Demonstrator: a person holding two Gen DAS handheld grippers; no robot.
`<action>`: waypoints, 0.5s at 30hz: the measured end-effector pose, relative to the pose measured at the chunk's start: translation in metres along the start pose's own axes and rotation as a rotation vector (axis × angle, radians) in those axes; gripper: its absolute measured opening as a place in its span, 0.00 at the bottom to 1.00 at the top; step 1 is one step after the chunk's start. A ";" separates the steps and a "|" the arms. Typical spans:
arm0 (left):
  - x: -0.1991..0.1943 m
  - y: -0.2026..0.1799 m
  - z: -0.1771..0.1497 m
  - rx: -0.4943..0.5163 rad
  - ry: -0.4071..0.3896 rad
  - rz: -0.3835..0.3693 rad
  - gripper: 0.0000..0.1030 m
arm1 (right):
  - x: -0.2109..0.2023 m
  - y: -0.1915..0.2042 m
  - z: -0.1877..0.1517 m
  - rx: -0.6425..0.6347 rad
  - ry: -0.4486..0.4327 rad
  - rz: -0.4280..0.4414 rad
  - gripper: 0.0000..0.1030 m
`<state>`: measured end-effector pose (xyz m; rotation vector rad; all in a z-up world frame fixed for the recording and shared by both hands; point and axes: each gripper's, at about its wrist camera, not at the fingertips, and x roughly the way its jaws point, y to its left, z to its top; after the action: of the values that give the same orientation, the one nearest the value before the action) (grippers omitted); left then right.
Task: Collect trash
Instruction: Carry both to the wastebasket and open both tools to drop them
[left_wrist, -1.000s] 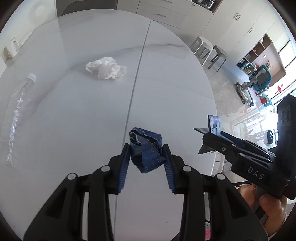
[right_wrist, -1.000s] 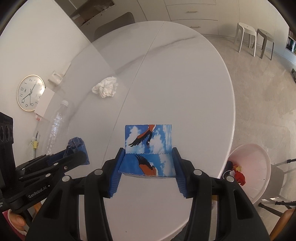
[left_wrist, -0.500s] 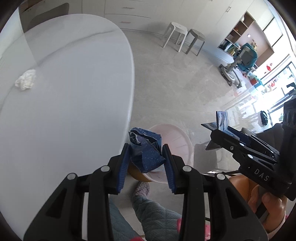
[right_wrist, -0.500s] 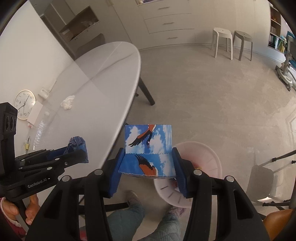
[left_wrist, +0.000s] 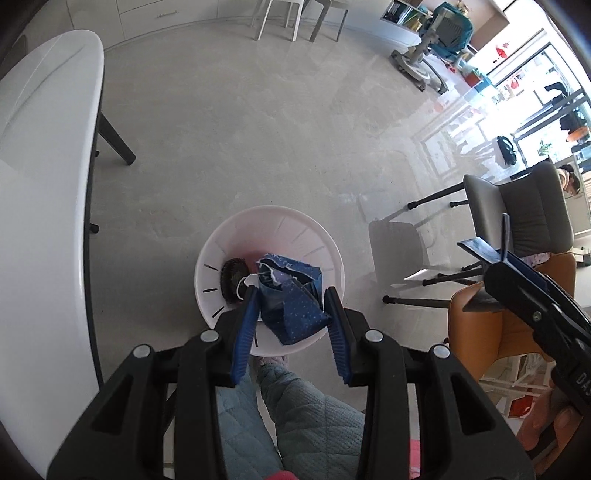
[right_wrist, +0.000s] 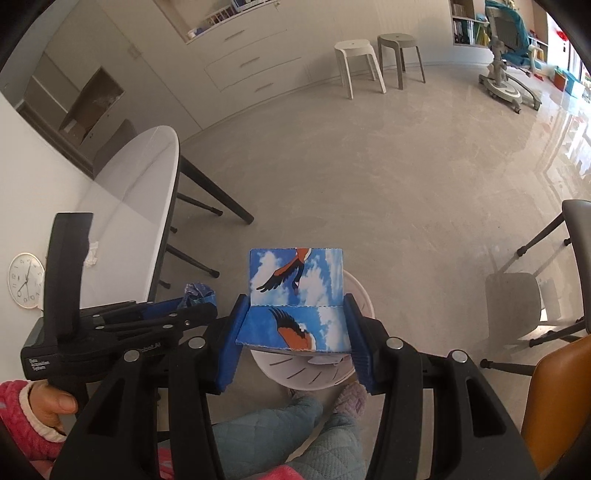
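The left gripper (left_wrist: 291, 317) is clamped on a crumpled dark blue wrapper (left_wrist: 291, 299), held above the white bin (left_wrist: 317, 236) on the floor. The right gripper (right_wrist: 295, 332) pinches a folded blue bird-print box (right_wrist: 295, 295) over the same bin (right_wrist: 360, 291), beside the white worktop (right_wrist: 140, 184).

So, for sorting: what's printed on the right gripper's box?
Blue sky, white clouds, orange-and-black bird on the box; right wrist view.

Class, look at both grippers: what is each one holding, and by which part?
The left gripper clamps a crumpled dark blue wrapper across its sides. The right gripper clamps a bird-printed box by its two side edges.
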<state>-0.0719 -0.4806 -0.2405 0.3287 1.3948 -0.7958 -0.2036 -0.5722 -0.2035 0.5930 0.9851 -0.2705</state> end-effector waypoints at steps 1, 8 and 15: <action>0.004 -0.002 0.000 0.006 0.014 -0.005 0.44 | -0.001 -0.001 0.000 0.001 -0.003 -0.002 0.49; 0.001 -0.006 0.001 0.019 0.016 0.024 0.67 | 0.001 -0.006 0.002 0.006 -0.001 -0.005 0.49; -0.038 0.009 0.004 -0.036 -0.076 0.090 0.75 | 0.015 -0.002 0.004 -0.030 0.032 0.016 0.49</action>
<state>-0.0614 -0.4655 -0.2060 0.3279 1.3131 -0.7018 -0.1933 -0.5757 -0.2153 0.5790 1.0134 -0.2318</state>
